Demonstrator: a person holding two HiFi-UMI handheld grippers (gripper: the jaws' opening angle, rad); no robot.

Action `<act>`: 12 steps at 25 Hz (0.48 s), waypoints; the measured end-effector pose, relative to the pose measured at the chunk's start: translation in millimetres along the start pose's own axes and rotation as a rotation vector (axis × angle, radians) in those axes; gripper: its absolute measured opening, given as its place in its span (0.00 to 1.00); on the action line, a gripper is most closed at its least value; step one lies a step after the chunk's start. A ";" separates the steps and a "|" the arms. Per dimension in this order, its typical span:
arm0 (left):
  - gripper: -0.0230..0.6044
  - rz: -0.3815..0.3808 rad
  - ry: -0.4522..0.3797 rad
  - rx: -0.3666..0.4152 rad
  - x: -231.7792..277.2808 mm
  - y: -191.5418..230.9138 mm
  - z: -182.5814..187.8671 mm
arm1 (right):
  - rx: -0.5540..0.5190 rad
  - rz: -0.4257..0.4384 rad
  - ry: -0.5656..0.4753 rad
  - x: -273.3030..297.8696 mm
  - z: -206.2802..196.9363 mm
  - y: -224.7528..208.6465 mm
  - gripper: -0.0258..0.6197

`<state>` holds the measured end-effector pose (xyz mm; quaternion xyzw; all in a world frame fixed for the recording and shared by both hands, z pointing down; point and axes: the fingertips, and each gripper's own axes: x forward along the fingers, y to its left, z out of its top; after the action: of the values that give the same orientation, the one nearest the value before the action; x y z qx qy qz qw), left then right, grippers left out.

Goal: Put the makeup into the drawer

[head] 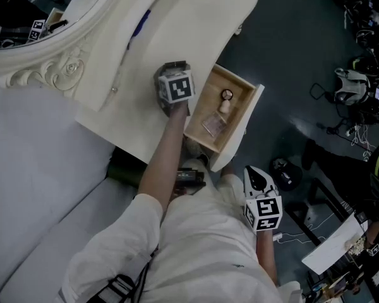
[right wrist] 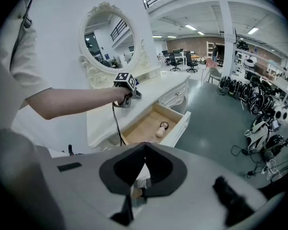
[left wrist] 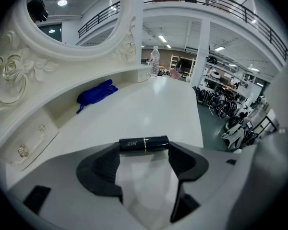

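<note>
A black lipstick tube [left wrist: 144,143] lies crosswise on the white vanity top [left wrist: 153,109]. My left gripper [left wrist: 144,150] has one jaw tip against each end of the tube. In the head view the left gripper [head: 174,74] is over the vanity's front edge, and its marker cube hides the tube. Just to its right the wooden drawer [head: 246,122] stands pulled out. Inside are a clear glass bottle [head: 213,125] and a small round-topped item [head: 226,100]. My right gripper [head: 256,174] hangs shut and empty low by the person's side, its jaws together [right wrist: 145,147]. It looks toward the open drawer [right wrist: 180,128].
A blue cloth [left wrist: 96,92] and a water bottle [left wrist: 155,61] sit further back on the vanity, under the ornate oval mirror [left wrist: 72,13]. A white seat [head: 31,169] is on the left. Cables and gear [head: 360,93] lie on the dark floor to the right.
</note>
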<state>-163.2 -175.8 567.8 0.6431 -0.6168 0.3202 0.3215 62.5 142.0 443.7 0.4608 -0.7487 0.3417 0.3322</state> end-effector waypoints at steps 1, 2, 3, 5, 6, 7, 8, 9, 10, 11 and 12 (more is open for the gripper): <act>0.55 -0.007 0.003 -0.003 -3.7 -0.8 -2.4 | -0.004 0.005 -0.004 0.4 1.4 0.9 0.06; 0.55 -0.010 0.001 0.000 -8.6 -0.7 -3.5 | -0.009 0.010 -0.008 1.1 3.1 2.1 0.06; 0.55 -0.013 -0.013 0.007 -14.5 -0.4 -1.6 | -0.016 0.015 -0.013 2.5 5.4 3.2 0.06; 0.55 -0.020 -0.042 0.017 -26.1 -1.3 2.1 | -0.034 0.027 -0.021 6.8 10.6 3.4 0.06; 0.55 -0.021 -0.040 0.014 -31.4 -2.7 -1.7 | -0.042 0.033 -0.024 7.8 12.5 2.7 0.06; 0.55 -0.022 -0.035 0.010 -37.5 -4.8 -7.0 | -0.049 0.039 -0.026 7.4 13.4 1.7 0.06; 0.55 -0.024 -0.035 0.007 -44.4 -7.8 -11.8 | -0.055 0.045 -0.028 6.2 13.4 0.5 0.06; 0.55 -0.028 -0.040 0.003 -51.4 -11.2 -16.0 | -0.061 0.051 -0.028 5.1 12.6 -0.6 0.06; 0.55 -0.035 -0.047 -0.002 -58.1 -14.5 -19.7 | -0.069 0.058 -0.026 4.9 11.7 -1.5 0.06; 0.55 -0.042 -0.052 -0.006 -64.9 -17.5 -22.6 | -0.077 0.065 -0.023 5.4 11.4 -2.2 0.06; 0.55 -0.048 -0.057 -0.007 -72.2 -20.2 -24.4 | -0.087 0.073 -0.019 6.1 12.2 -2.7 0.06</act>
<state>-145.8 -113.0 523.3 0.6654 -0.6114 0.2918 0.3133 60.6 128.3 442.6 0.4217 -0.7823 0.3161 0.3321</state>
